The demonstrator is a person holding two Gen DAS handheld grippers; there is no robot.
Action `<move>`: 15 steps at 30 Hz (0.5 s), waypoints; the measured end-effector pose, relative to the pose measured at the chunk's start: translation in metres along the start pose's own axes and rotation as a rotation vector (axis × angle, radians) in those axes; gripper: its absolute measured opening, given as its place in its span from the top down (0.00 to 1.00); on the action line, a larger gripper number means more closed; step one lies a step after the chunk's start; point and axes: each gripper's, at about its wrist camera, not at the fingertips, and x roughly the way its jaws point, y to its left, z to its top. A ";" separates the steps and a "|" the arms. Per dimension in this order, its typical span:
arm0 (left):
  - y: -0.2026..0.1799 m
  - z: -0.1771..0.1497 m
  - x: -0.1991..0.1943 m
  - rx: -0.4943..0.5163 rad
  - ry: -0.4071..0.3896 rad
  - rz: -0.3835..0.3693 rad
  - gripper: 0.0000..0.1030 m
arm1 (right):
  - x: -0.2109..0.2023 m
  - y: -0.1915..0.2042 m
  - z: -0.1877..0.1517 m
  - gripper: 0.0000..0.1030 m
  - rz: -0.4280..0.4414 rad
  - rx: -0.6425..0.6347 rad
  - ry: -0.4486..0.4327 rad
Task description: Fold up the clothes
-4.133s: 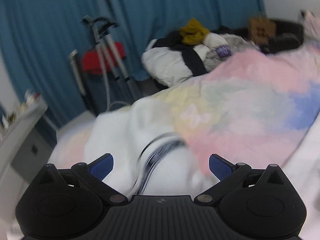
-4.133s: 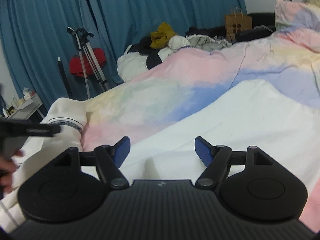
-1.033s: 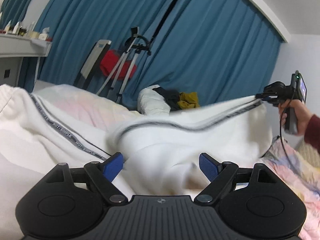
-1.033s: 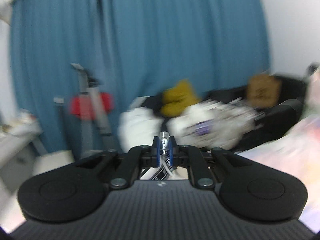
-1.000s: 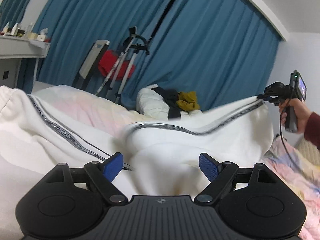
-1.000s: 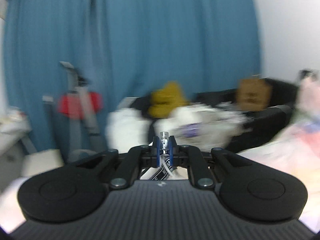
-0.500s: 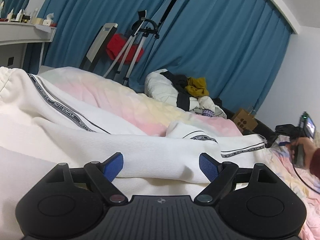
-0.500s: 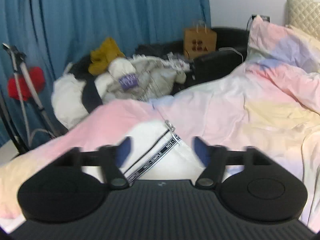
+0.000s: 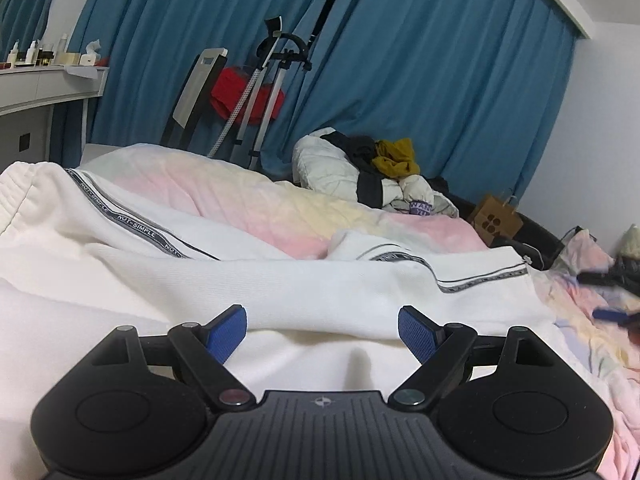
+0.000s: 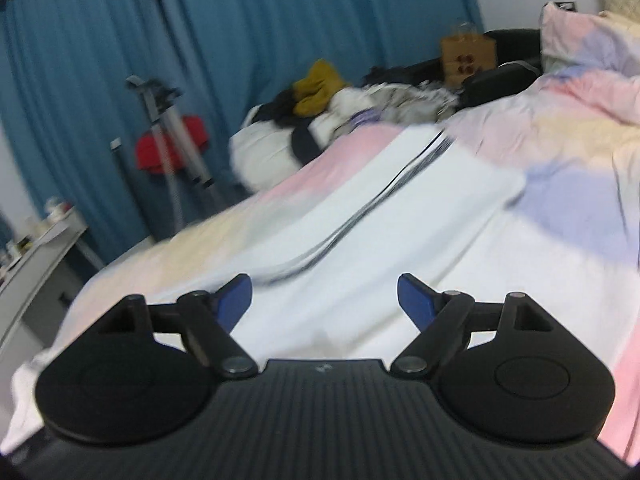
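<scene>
White trousers with a grey lettered side stripe lie on the pastel bedspread. One leg stretches right toward the far hem. My left gripper is open and empty, low over the white cloth. My right gripper is open and empty above the same trousers, which run away from it as a long white strip with a dark stripe. The right wrist view is blurred. The right gripper shows blurred at the right edge of the left wrist view.
A pile of clothes sits at the bed's far side, a brown paper bag beside it. A stand with a red item is before blue curtains. A white desk is left.
The right gripper held the trouser hem up in the air, then opened and let it drop flat on the bed. It has since pulled back. The left gripper stayed open, nearly still.
</scene>
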 end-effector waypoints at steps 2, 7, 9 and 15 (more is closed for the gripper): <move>-0.005 -0.002 -0.006 0.017 0.006 0.009 0.18 | -0.014 0.009 -0.022 0.21 0.036 -0.032 0.035; -0.013 -0.003 -0.019 0.065 0.007 0.053 0.18 | -0.025 0.018 -0.051 0.21 0.042 -0.136 0.086; -0.018 -0.003 -0.025 0.097 0.002 0.073 0.18 | -0.024 0.020 -0.053 0.21 0.043 -0.167 0.092; -0.033 -0.009 -0.039 0.218 0.004 0.164 0.18 | -0.020 0.019 -0.064 0.21 0.037 -0.195 0.106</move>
